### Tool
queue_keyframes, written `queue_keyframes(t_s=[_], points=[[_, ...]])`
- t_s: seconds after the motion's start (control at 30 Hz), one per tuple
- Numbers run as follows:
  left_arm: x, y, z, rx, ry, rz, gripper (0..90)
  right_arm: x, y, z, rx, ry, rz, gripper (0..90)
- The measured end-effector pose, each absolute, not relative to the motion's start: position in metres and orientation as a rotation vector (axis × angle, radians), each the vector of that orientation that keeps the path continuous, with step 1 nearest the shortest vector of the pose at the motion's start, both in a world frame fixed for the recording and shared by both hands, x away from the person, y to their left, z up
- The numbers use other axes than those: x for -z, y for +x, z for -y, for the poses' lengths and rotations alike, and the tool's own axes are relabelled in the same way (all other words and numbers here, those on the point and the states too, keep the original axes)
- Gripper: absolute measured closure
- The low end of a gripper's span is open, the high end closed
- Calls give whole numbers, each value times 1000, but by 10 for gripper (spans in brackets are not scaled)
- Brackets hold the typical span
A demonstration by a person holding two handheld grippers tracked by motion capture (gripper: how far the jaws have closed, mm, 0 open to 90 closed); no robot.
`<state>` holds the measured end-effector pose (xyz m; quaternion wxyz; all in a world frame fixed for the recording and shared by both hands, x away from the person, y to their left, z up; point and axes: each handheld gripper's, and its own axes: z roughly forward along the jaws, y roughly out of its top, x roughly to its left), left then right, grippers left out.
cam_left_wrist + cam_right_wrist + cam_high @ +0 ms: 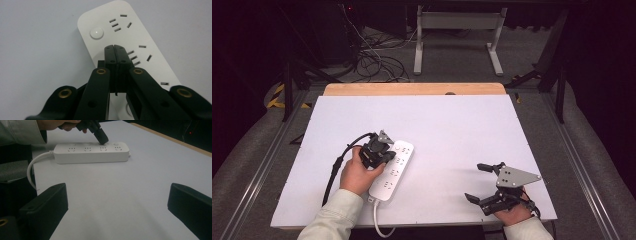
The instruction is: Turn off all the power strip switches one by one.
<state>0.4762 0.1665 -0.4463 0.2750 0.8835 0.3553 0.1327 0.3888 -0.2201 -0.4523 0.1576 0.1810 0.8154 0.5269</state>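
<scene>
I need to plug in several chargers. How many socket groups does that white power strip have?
4, in a row along the power strip: one beside the round button, the next under the shut left tongs, then two toward the cable end.

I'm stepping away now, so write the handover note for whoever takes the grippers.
Left gripper: shut, tips over the white plastic power strip, just short of its round white button; contact unclear.
Right gripper: open, holding nothing, near the white table's front right corner.
Strip lies at front left, cord off the front edge.
Done: left gripper brought to the strip.
Left: probably pressing the button.
</scene>
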Motion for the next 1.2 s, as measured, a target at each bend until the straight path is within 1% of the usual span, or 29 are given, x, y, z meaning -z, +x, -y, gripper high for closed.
queue_keyframes(t_s=[0.4,0.6,0.73,0.8,0.83,0.9,0.97,1.2], points=[[447,475,-166,-368,2370,-949,900,452,389,220,-1504,516,-2335,36],[448,474,-163,-397,2393,-947,900,453,389,219,-1507,515,-2336,36],[447,475,-165,-374,2386,-948,900,453,389,219,-1504,515,-2337,36],[442,474,-169,-372,2359,-944,900,452,389,220,-1503,516,-2335,36],[429,469,-174,-394,2290,-936,900,452,389,220,-1506,516,-2334,36],[414,466,-178,-375,2236,-925,900,453,389,220,-1507,519,-2336,36],[411,465,-179,-356,2218,-928,900,453,391,220,-1507,524,-2337,36],[411,464,-173,-381,2245,-916,900,453,389,220,-1503,519,-2334,36]])
